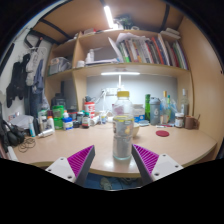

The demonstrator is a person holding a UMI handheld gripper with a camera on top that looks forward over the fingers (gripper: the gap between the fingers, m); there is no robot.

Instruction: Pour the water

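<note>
A clear plastic bottle (122, 137) stands upright near the front edge of a wooden desk (170, 150). A taller bottle with a yellow cap (122, 101) stands right behind it, partly hidden. My gripper (113, 160) is open, its purple-padded fingers (77, 160) spread wide on either side. The clear bottle sits just ahead of the fingertips, centred between them, with a wide gap at each side. Nothing is held.
Bottles, jars and a red-capped container (90, 106) crowd the desk's left and back. A red lid (162, 131) and dark bottles (155, 108) lie at the right. Shelves with books (150, 50) rise behind. Dark bags (17, 80) hang at the left.
</note>
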